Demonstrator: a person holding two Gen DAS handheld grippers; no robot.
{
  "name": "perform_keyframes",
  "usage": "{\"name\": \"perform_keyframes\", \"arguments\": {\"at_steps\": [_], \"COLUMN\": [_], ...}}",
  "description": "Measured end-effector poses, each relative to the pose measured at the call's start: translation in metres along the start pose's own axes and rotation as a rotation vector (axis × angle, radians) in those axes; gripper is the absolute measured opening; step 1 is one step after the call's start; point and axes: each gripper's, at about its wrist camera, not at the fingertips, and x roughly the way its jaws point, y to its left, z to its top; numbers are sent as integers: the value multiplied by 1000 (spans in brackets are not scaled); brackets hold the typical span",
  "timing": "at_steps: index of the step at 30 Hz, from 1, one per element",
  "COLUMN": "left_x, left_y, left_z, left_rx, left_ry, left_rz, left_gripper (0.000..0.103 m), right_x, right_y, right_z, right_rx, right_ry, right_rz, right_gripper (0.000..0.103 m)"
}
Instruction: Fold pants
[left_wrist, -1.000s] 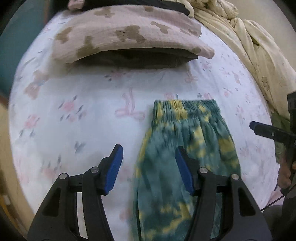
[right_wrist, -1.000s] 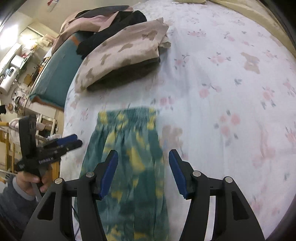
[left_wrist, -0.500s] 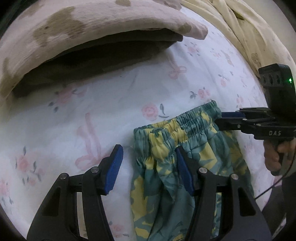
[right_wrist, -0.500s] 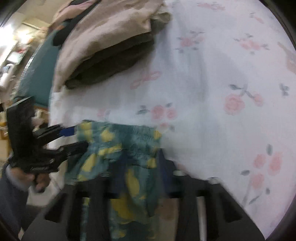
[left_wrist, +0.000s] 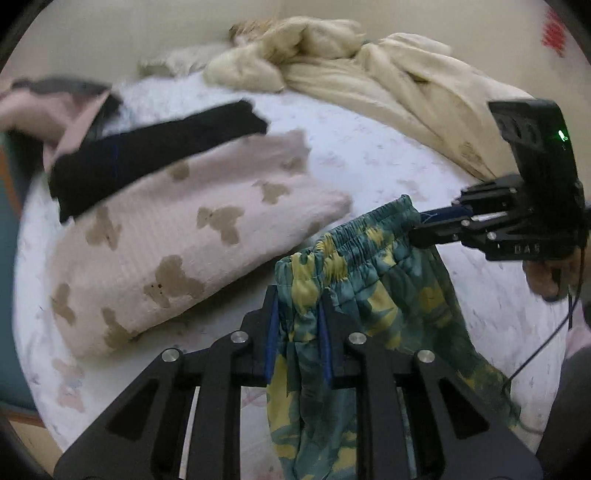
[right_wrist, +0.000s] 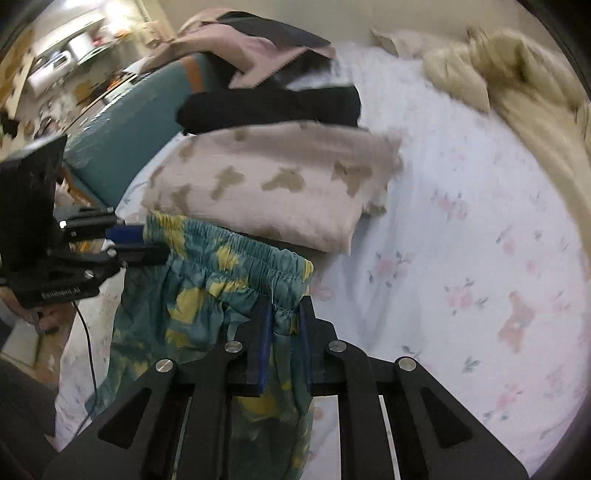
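Nearest the left wrist camera, the left gripper (left_wrist: 297, 328) clenches one waistband corner of the green-yellow pants (left_wrist: 373, 295); the right gripper (right_wrist: 282, 332) clenches the other. Pants hang, seemingly lifted, above the floral bed sheet (right_wrist: 461, 258); a beige pillow (left_wrist: 192, 236) lies beyond.

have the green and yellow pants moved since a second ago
Yes. The pants, clamped by both grippers, have lifted off the floral sheet toward the bear-print pillow.

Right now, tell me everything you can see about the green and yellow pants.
The pants are thin teal-green fabric with yellow blotches and a gathered elastic waistband. They are lifted by the waistband, legs hanging toward the floral bedsheet. The left gripper pinches one waistband end, the right gripper the other. Behind them lies a folded pink bear-print garment.
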Motion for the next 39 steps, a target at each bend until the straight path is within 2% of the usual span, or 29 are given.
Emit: {"name": "perform_keyframes", "arguments": {"at_steps": [4, 10, 16, 19, 21, 23, 26, 27, 31, 32, 34, 35, 37, 39], "left_x": [-17, -67, -102, -98, -90, -83, -77, -74, -77, -82, -101, -110, -114, -102], "left_y": [-26, -61, -107, -124, -128, -131, -138, -140, -147, -147, -143, -136, -119, -102], "left_z": [-23, -58, -116, -155, -182, -202, -224, -232, -247, -248, -238, -228, -215, -210], "left_rx": [53, 112, 236, 268, 232, 216, 216, 209, 220, 221, 188, 129, -25, -201], "left_ry": [18, -21, 9, 85, 152, 208, 257, 305, 443, 440, 345, 268, 170, 136], "left_rz": [9, -1, 31, 45, 29, 33, 37, 14, -90, -108, -118, -106, -81, -62], "left_gripper": [16, 16, 16, 16, 16, 17, 26, 26, 32, 32, 32, 32, 36, 36], "right_x": [-25, -66, -97, -95, -93, -83, -69, -68, -79, -81, -80, -78, -65, -44], "right_y": [19, 61, 113, 130, 135, 141, 148, 146, 137, 133, 122, 119, 109, 99], "right_z": [-25, -76, -148, -187, -212, -237, -254, -257, -250, -247, -244, -245, -244, -247], "right_rx": [-58, -104, -136, -140, -123, -129, -176, -151, -22, 32, 161, 212, 317, 467], "right_ry": [-11, -32, -39, -16, -15, 37, 142, 159, 129, 116, 103, 101, 124, 178], "right_rz": [9, 3, -12, -16, 13, 7, -3, -8, 17, 27, 70, 85, 102, 176], "right_gripper": [13, 13, 12, 9, 9, 9, 9, 9, 11, 14, 17, 17, 18, 18]}}
